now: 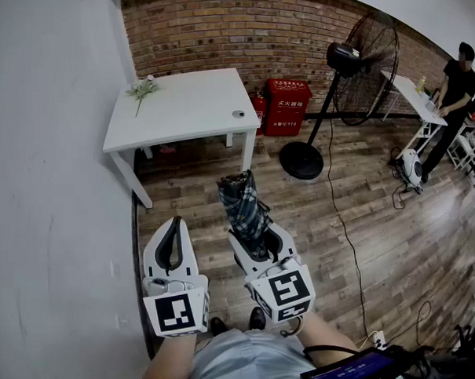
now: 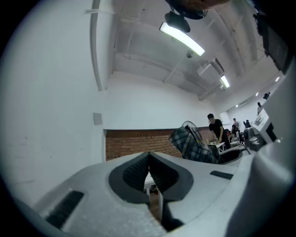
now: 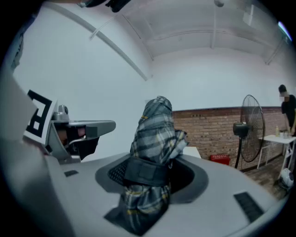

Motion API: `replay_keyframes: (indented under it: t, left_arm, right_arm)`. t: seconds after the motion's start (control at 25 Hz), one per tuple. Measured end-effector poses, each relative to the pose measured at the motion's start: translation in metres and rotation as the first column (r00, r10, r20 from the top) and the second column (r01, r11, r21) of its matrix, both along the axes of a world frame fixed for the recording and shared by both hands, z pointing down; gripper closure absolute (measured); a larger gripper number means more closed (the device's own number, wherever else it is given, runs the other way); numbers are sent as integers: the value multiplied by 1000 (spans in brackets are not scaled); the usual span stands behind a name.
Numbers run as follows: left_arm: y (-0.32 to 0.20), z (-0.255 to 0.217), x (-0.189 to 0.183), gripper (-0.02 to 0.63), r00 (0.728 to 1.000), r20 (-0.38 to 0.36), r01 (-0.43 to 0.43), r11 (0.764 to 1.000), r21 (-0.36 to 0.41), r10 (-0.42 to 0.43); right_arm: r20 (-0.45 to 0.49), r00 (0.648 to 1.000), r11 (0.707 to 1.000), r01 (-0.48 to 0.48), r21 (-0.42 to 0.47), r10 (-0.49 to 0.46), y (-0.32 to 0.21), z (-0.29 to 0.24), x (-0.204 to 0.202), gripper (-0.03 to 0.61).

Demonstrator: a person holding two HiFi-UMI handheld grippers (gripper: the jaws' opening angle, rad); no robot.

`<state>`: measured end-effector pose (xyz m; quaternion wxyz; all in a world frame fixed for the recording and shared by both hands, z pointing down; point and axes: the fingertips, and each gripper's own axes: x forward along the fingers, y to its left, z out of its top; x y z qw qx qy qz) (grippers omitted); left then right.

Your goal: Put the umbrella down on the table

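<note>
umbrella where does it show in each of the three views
Head view: umbrella centre, upright in the right gripper.
Left gripper view: umbrella low, right of centre.
Right gripper view: umbrella dead centre, clamped between the jaws.
Shared landmark: the brick wall, beyond it in all three.

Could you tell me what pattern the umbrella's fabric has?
The umbrella is plaid, dark grey-blue with pale and yellowish stripes; clearest in the right gripper view.

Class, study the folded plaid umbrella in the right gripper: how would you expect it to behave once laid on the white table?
The umbrella probably has a soft, loose skin: its fabric bunches in folds. It sticks out of the right gripper without drooping, so a stiff core is likely. Laid on the table, its roundish bundle might roll slightly.
</note>
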<state>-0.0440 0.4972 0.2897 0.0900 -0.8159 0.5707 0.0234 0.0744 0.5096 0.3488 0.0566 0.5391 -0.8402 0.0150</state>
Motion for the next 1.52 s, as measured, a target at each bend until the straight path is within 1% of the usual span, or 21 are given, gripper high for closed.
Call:
replay_keyframes:
  t: [0.28, 0.44, 0.68, 0.8, 1.0, 1.24, 1.52]
  left_arm:
    - [-4, -9, 3, 609, 1000, 0, 4, 1000, -4, -4]
    - [-3, -3, -9, 609, 1000, 4, 2, 1000, -6, -2]
    - [2, -1, -36, 609, 1000, 14, -6, 1000, -8, 6]
    - [2, 1, -39, 609, 1000, 10, -20, 1000, -17, 20]
    - [-8, 13, -38, 609, 999, 11, -38, 999, -26, 39]
    - [-42, 24, -31, 609, 999, 26, -26, 998, -57, 27]
    - [-112, 28, -11, 609, 999, 34, -19, 998, -66, 21]
  right_arm:
    - [2, 1000, 1000, 0, -4, 0, -4, -9, 4, 359]
    - [15, 1000, 1000, -18, -7, 18, -5, -5, -4, 359]
    - [15, 1000, 999, -26, -22, 26, 3, -6, -31, 357]
    - [12, 999, 999, -39, -22, 39, 5, -4, -35, 357]
    - [14, 998, 997, -57, -42, 58, 0, 3, -30, 357]
    - [13, 998, 998, -61, -32, 61, -33, 2, -20, 356]
    - [12, 999, 998, -32, -59, 33, -112, 13, -5, 356]
